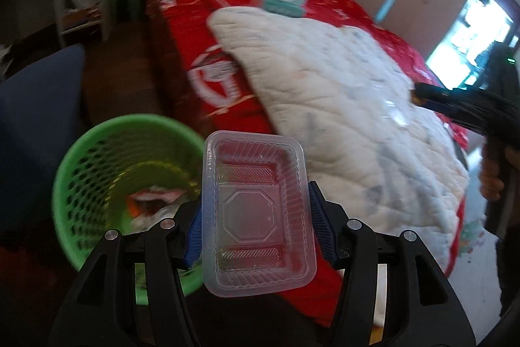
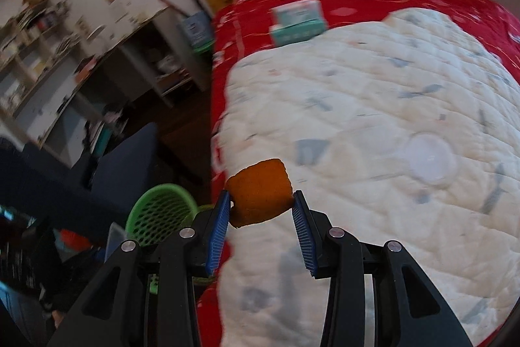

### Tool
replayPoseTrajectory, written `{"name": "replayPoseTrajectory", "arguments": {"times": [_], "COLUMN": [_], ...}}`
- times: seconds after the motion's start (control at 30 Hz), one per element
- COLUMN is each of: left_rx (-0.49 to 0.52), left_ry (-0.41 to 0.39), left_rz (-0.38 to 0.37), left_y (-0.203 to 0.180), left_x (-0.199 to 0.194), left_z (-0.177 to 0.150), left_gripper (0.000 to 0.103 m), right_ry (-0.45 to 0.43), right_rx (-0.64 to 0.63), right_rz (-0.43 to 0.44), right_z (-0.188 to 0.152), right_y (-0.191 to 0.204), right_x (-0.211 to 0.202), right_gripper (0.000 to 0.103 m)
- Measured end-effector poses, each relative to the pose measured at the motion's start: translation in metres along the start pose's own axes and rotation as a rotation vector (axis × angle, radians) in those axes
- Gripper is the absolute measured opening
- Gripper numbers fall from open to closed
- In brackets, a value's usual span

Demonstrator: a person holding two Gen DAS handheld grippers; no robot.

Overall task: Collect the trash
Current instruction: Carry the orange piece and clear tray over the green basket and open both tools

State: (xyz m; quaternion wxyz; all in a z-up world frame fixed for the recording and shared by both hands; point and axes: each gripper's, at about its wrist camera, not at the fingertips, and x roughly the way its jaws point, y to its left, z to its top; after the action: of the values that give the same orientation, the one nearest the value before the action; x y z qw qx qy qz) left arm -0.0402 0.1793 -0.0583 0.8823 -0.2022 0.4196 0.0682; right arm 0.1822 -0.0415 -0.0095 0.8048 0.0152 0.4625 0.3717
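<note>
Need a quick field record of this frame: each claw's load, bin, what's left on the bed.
left claw: shut on clear plastic tray, gripped by its long sides
right claw: shut on orange sponge-like block
bin: green mesh basket on the floor beside the bed, some scraps already inside
tray vs bin: tray beside the basket's rim, not in it
bed: red cover under a white quilt
left on bed: teal and white box, round clear lid
image: motion blur

Motion blur smears the teal box [image 2: 297,21] near the bed's headboard end, print unreadable. Trash in the green basket [image 1: 97,152] is indistinct, and the left gripper's arms hide its near rim.
</note>
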Motion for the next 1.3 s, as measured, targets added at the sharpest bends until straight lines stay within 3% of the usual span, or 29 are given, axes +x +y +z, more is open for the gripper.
{"name": "replayPoseTrajectory", "arguments": {"times": [0.43, 0.6, 1.3], "left_rx": [-0.170, -0.218, -0.319], "left_ry": [0.047, 0.045, 0.006], "left_rz": [0.175, 0.189, 0.198], "left_y": [0.093, 0.109, 0.139], "left_x": [0.005, -0.001, -0.038], "left_z": [-0.018, -0.025, -0.051], "left_gripper": [0.060, 0.069, 0.073], "right_ry": [0.094, 0.119, 0.252], "right_rx": [-0.130, -0.155, -0.201], "right_rz": [0.103, 0.136, 0.234], "right_z": [-0.024, -0.030, -0.061], "right_y": [0.092, 0.115, 0.188], "right_x": [0.046, 0.059, 0.124], "right_gripper": [0.038, 0.038, 0.042]}}
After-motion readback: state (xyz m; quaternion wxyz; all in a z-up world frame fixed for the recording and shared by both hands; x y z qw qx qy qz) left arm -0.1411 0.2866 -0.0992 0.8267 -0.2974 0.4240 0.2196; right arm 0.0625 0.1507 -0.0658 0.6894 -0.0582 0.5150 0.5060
